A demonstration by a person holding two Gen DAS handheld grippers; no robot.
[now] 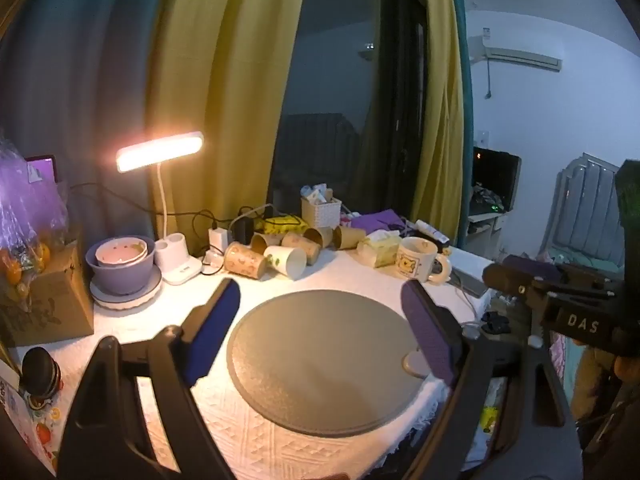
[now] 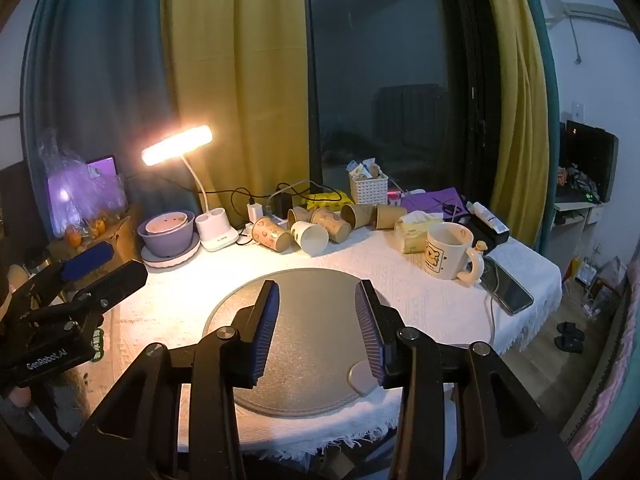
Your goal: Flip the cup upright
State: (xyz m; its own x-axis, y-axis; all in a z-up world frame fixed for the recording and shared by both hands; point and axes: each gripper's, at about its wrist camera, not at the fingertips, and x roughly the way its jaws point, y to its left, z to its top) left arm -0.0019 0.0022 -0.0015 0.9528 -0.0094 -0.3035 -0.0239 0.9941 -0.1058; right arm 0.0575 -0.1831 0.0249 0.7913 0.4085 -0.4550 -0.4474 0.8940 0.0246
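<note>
We hold our left gripper [image 1: 320, 320] and right gripper [image 2: 316, 320] side by side, jaws spread wide, nothing between them

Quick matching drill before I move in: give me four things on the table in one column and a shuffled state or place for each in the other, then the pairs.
Things:
1. white paper cup
2. bear mug
3. desk lamp
4. left claw

States or places:
A. open, nothing between its fingers
B. upright, handle to the right
C. lying on its side, mouth toward the camera
D. switched on, glowing at the back left

Pairs: 1-C, 2-B, 3-D, 4-A
</note>
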